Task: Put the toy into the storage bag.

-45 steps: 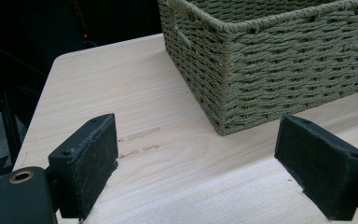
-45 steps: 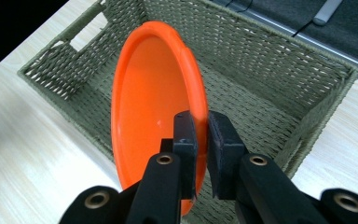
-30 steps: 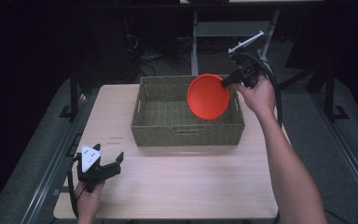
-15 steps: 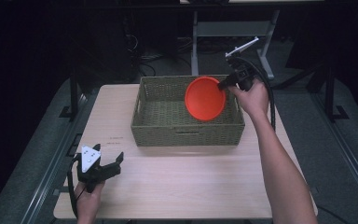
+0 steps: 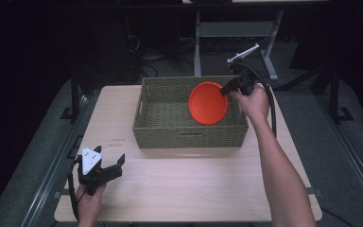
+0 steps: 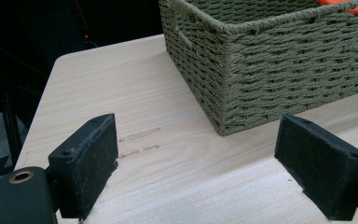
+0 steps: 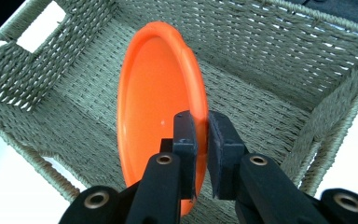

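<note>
An orange plate (image 5: 208, 102) hangs on edge inside the green woven basket (image 5: 161, 128), toward its right end. My right gripper (image 5: 225, 90) is shut on the plate's rim; the right gripper view has the plate (image 7: 156, 109) pinched between the pads (image 7: 185, 133) over the basket floor (image 7: 261, 88). My left gripper (image 5: 108, 171) rests low at the table's front left corner, open with nothing between its pads (image 6: 91, 161). In the left gripper view, the basket's corner (image 6: 242, 79) stands ahead on the right.
The light wooden table (image 5: 184, 189) has free room in front of the basket and to its left. Dark floor, cables and a grey metal stand (image 5: 236, 29) lie beyond the far edge. The basket has handle cut-outs in its end walls (image 7: 35, 21).
My right gripper has carried the orange plate slightly left and lower into the basket. The left gripper has stayed where it was.
</note>
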The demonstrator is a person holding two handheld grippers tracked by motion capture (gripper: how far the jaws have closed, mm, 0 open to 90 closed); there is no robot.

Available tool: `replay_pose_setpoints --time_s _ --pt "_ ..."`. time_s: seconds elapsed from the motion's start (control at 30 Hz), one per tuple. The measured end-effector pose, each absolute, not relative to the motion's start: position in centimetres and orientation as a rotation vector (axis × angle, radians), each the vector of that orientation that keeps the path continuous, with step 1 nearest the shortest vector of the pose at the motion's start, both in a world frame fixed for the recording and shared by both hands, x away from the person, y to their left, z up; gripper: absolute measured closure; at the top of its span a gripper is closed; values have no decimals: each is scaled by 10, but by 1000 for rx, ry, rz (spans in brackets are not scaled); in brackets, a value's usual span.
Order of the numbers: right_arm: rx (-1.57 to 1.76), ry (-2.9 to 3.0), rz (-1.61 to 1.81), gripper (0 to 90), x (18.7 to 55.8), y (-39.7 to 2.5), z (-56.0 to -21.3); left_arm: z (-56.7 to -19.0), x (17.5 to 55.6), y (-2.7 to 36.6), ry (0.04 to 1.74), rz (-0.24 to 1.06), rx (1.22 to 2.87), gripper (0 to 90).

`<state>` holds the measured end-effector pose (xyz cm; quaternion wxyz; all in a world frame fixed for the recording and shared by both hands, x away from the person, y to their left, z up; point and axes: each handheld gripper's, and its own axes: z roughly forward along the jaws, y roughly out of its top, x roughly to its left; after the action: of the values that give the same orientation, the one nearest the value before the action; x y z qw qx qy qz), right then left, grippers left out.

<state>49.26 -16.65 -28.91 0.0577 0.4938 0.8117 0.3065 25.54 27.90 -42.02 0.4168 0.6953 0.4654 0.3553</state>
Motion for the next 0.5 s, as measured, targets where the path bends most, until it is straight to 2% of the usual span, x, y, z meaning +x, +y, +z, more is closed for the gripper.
replay_pose_setpoints --time_s 0.5 --pt "1502 2483 891 821 498 -159 -302 -420 255 279 1171 889 1749 128"
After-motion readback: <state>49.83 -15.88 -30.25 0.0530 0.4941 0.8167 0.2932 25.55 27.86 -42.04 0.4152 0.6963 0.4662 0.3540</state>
